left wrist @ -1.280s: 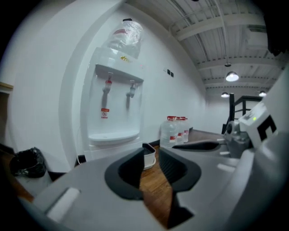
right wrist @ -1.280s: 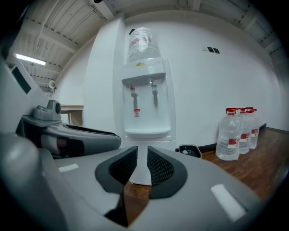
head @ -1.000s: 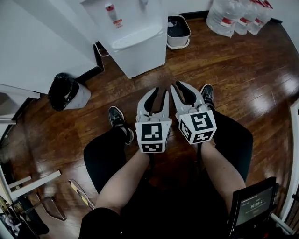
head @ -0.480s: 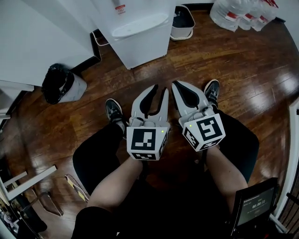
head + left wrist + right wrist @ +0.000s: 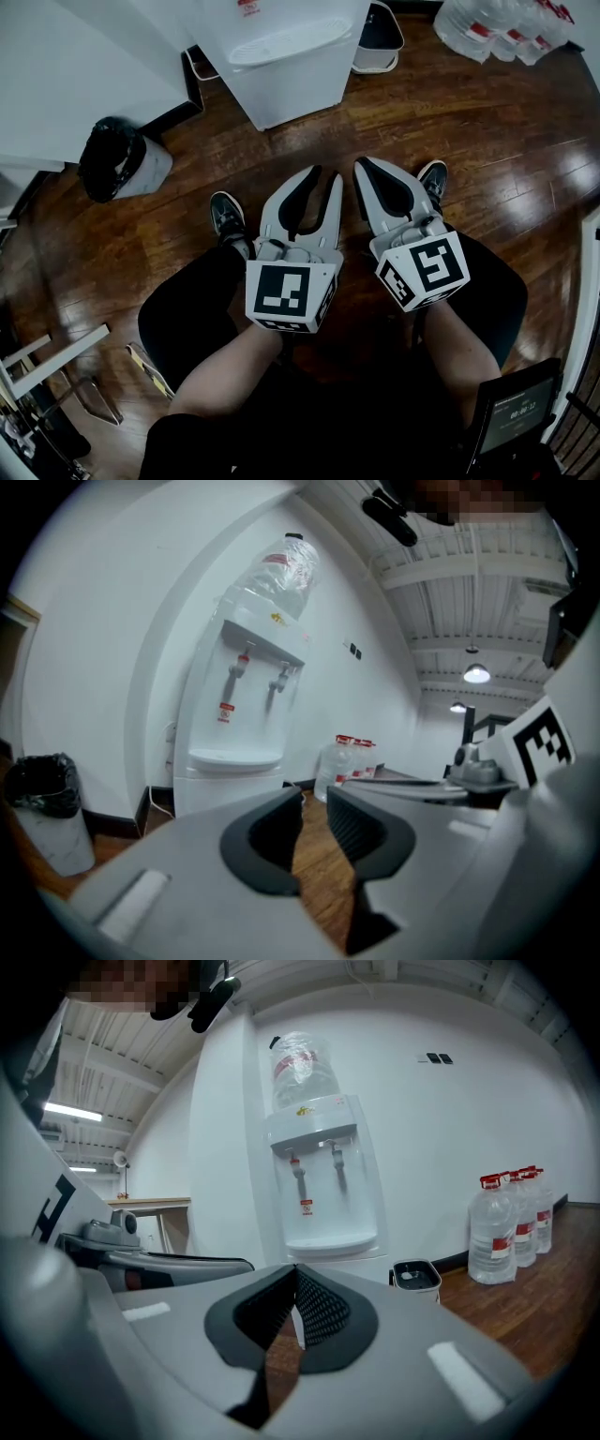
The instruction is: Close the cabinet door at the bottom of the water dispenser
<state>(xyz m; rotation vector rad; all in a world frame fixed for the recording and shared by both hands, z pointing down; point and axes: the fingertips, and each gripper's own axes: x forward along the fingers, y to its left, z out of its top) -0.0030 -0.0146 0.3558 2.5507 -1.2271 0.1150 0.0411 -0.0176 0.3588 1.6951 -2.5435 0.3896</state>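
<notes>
The white water dispenser (image 5: 286, 56) stands against the wall at the top of the head view, with a water bottle on top in both gripper views (image 5: 239, 724) (image 5: 323, 1194). Its lower front panel (image 5: 300, 89) looks flush, with no door standing out. My left gripper (image 5: 325, 176) (image 5: 314, 797) is held over the person's lap, well short of the dispenser. Its jaws have just been closing on nothing and are shut to a sliver. Beside it my right gripper (image 5: 360, 165) (image 5: 295, 1269) is shut and empty, its pads meeting.
A bin with a black bag (image 5: 117, 159) stands left of the dispenser, a small white bin (image 5: 380, 33) right of it. Several large water bottles (image 5: 506, 28) sit at the far right. The person's shoes (image 5: 225, 220) rest on the wooden floor. A screen (image 5: 511, 412) is bottom right.
Both grippers have risen toward the camera and their jaws have closed. The dispenser has slid toward the top edge of the head view.
</notes>
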